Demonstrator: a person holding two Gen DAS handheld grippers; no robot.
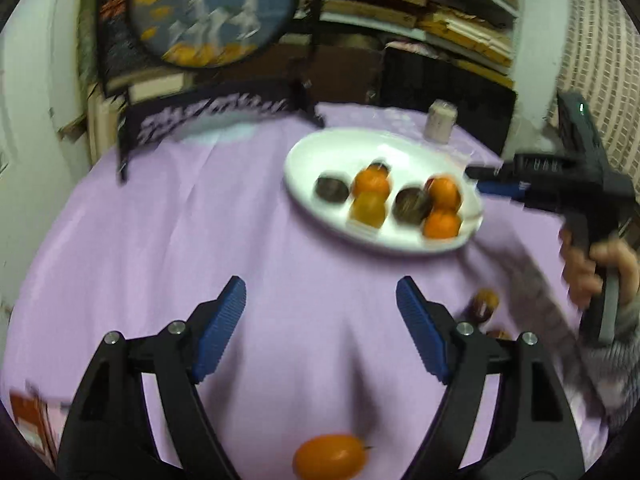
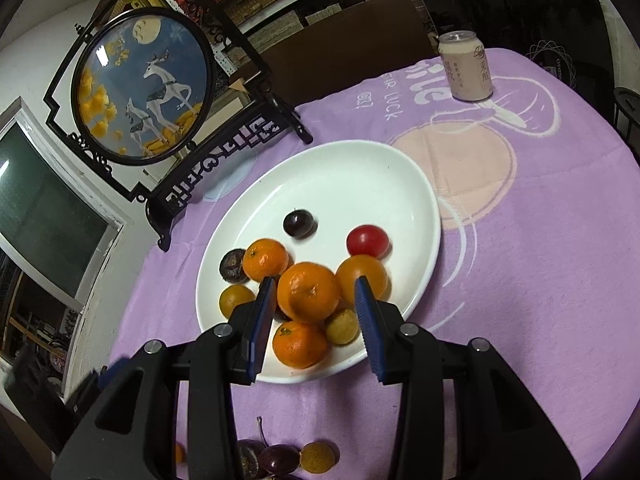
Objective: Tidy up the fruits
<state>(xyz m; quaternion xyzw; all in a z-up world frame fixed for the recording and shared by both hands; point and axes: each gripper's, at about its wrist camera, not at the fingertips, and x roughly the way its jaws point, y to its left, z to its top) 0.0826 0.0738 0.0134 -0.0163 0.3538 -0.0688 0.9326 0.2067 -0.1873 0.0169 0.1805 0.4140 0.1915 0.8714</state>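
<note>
A white oval plate (image 2: 360, 176) on the purple cloth holds several fruits: mandarins (image 2: 308, 291), a red tomato (image 2: 367, 241), dark plums (image 2: 298, 223) and small yellow fruits. My right gripper (image 2: 316, 292) is open just above the plate's near side, its jaws either side of the largest mandarin without closing on it. My left gripper (image 1: 320, 300) is open and empty over bare cloth, short of the plate (image 1: 340, 152). An orange oval fruit (image 1: 330, 458) lies on the cloth below it. The right gripper (image 1: 486, 180) shows at the plate's right edge.
A pale drink can (image 2: 466, 66) stands behind the plate. A framed round deer picture on a black stand (image 2: 144, 84) stands at the table's back left. Loose dark plums and a yellow fruit (image 2: 318, 456) lie on the cloth near the front. Another dark fruit (image 1: 484, 304) lies right of my left gripper.
</note>
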